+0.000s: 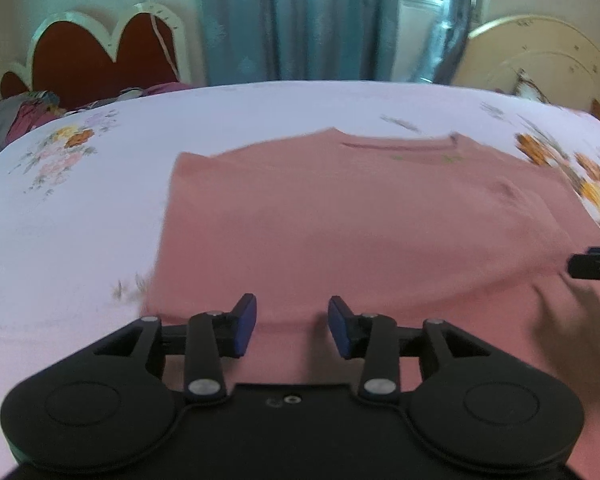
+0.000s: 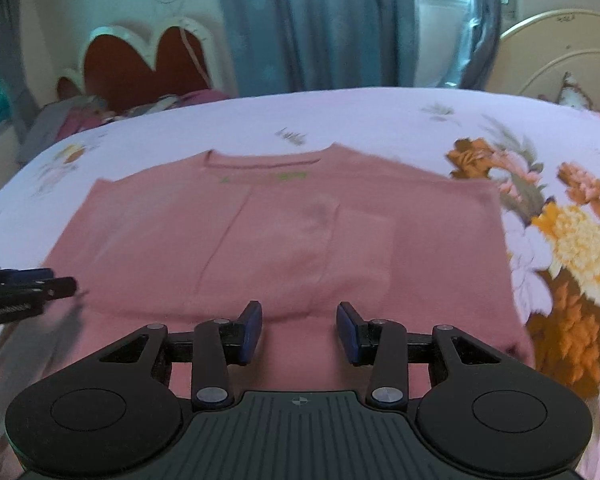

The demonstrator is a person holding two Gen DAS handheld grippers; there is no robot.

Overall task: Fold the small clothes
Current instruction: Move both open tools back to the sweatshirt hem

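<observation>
1. The left gripper (image 1: 292, 326), low in its frame, has its blue pads spread with nothing pinched; it hangs over the near hem, probably to take an edge.
2. The right gripper (image 2: 299, 332) stands the same way, empty.
3. The pink shirt (image 2: 284, 236) lies flat mid-frame, collar toward the top, sides apparently folded in.
4. The floral bedsheet (image 2: 380, 120) surrounds it.

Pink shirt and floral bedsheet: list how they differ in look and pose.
The pink shirt is one plain colour with only a small green mark near the collar; the floral bedsheet is pale with orange and yellow flower prints. The shirt is the smaller piece, its sides folded inward, lying on top; the bedsheet spreads beyond it on every visible side. Both lie flat.
</observation>
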